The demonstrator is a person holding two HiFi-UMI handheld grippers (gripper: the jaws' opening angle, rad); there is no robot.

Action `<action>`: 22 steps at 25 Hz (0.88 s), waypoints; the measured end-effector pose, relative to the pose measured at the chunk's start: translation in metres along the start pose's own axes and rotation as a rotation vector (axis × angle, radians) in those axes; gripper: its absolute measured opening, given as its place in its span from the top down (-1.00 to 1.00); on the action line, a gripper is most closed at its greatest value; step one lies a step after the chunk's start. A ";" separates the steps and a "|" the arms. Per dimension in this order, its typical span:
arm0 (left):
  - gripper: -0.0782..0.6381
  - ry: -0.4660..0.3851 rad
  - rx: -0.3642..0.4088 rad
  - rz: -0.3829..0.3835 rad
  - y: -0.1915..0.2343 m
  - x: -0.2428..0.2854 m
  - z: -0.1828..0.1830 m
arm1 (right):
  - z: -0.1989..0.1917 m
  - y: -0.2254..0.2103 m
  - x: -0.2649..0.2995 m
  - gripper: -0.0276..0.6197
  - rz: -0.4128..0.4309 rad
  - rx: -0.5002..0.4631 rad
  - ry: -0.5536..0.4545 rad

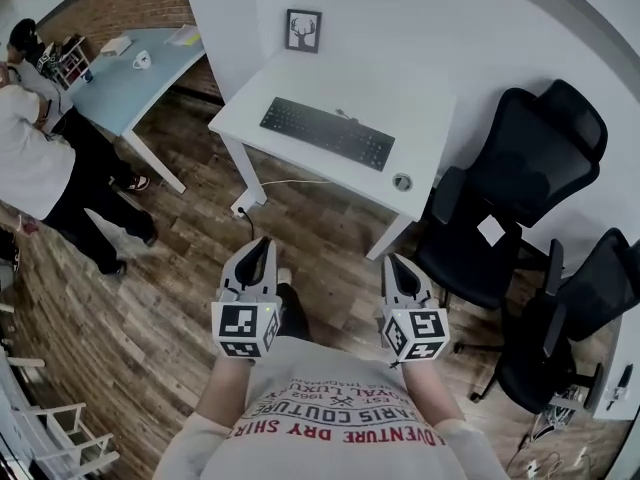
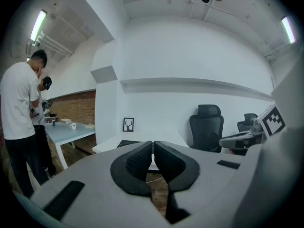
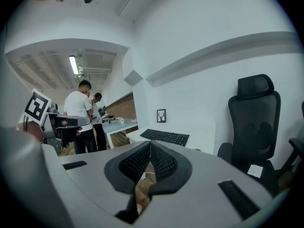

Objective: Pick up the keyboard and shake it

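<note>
Currently well short of keyboard [image 1: 327, 133] on worktop [image 1: 400, 103]: ahead, long axis crosswise, right end nearer. Left gripper [image 1: 262, 246], right gripper [image 1: 392, 264] jaws clenched, empty.

Left of the white desk [image 1: 330, 88], a bystander [image 1: 35, 163] in a white shirt is cut off by the frame's edge. A second person [image 1: 22, 38] beyond shows only as a dark shape. Items on the blue table [image 1: 125, 88] past the desk's left end are too small to name. Right of the desk, the farther office chair [image 1: 585, 308] runs off the edge. At the desk's front right corner, a small round fitting [image 1: 402, 181] cannot be identified. In the left gripper view, the closed jaws of the left gripper [image 2: 152, 144] hide most of the keyboard [image 2: 126, 143] on the desk.
</note>
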State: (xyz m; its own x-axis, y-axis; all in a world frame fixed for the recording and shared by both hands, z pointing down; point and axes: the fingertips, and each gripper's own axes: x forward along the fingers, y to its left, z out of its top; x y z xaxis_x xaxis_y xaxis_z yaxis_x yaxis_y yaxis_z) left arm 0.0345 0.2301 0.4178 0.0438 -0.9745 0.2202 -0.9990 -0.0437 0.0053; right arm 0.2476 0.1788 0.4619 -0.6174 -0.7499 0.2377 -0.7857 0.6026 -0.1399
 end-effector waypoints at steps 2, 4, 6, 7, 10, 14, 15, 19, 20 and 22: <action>0.68 -0.006 0.003 -0.031 0.009 0.029 0.003 | 0.002 -0.011 0.021 0.83 -0.033 0.005 0.000; 0.68 -0.009 0.027 -0.068 0.019 0.062 0.009 | 0.006 -0.022 0.045 0.83 -0.073 0.012 -0.002; 0.68 -0.008 0.048 -0.103 0.032 0.097 0.017 | 0.013 -0.032 0.073 0.83 -0.112 0.026 0.000; 0.68 -0.008 0.050 -0.119 0.040 0.116 0.022 | 0.018 -0.035 0.089 0.83 -0.128 0.035 0.002; 0.68 0.001 0.036 -0.173 0.071 0.174 0.036 | 0.031 -0.041 0.138 0.83 -0.165 0.057 -0.004; 0.68 0.037 0.034 -0.257 0.111 0.254 0.043 | 0.046 -0.053 0.205 0.83 -0.240 0.087 -0.019; 0.68 0.047 0.034 -0.276 0.120 0.273 0.044 | 0.048 -0.056 0.222 0.83 -0.261 0.096 -0.012; 0.68 0.091 0.043 -0.349 0.146 0.334 0.043 | 0.052 -0.073 0.273 0.83 -0.339 0.125 0.014; 0.68 0.101 0.046 -0.358 0.151 0.347 0.041 | 0.054 -0.078 0.282 0.83 -0.353 0.127 0.018; 0.68 0.124 0.045 -0.367 0.161 0.369 0.035 | 0.055 -0.086 0.298 0.83 -0.373 0.130 0.035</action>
State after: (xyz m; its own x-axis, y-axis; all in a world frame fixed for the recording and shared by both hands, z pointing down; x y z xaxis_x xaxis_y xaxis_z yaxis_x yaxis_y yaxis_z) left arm -0.1096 -0.1442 0.4654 0.3949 -0.8584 0.3275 -0.9156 -0.3969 0.0639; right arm 0.1292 -0.1118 0.4918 -0.2884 -0.8998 0.3273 -0.9556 0.2488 -0.1581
